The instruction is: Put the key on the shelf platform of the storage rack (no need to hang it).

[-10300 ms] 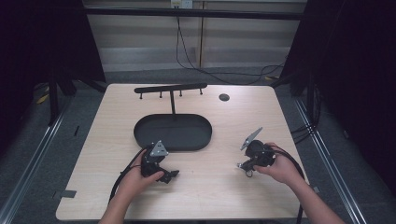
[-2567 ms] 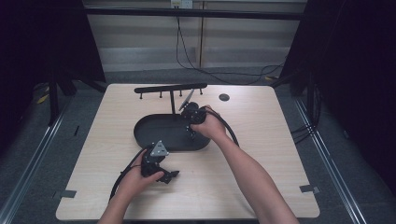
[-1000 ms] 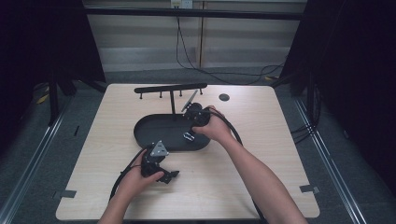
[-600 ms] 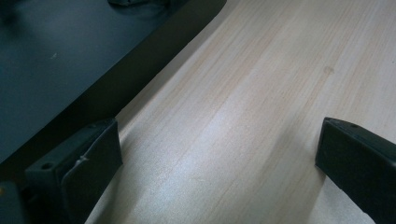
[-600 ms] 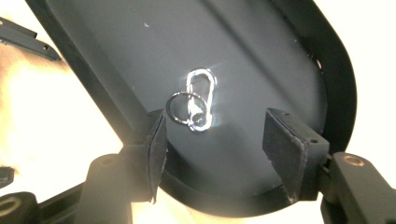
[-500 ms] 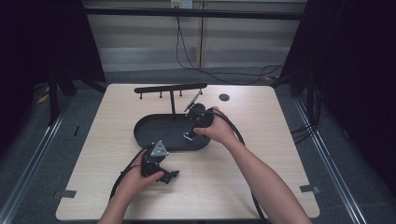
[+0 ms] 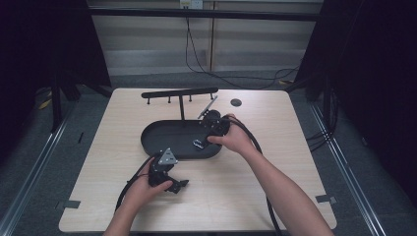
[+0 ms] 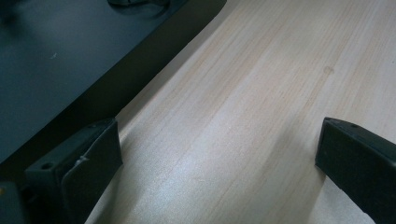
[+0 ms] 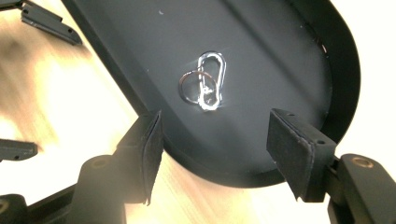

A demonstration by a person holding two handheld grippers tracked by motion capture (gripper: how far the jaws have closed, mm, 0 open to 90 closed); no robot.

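A black oval tray [image 7: 147, 142] lies mid-table, and a T-shaped hook rack [image 7: 179, 93] rises from its far side. A silver carabiner [image 9: 211, 79] joined to a key ring [image 9: 187, 88] lies flat inside the tray, near its right end [image 7: 197, 144]. My right gripper [image 7: 205, 135] hovers over that end, open, and the carabiner lies just beyond its spread jaws [image 9: 215, 140], untouched. In front of the tray, my left gripper [image 7: 178, 186] rests low on the table. It is open with bare wood between its jaws [image 8: 217, 163], beside the tray wall [image 8: 140, 79].
A small black disc [image 7: 236, 102] sits on the table at the back right. The light wooden tabletop [image 7: 295, 162] stretches to the right and front of the tray. Cables trail from both grippers toward the front edge.
The right gripper left the table's front right and came over the tray's right end. In the last second it drifted slightly right. The left gripper has stayed put.
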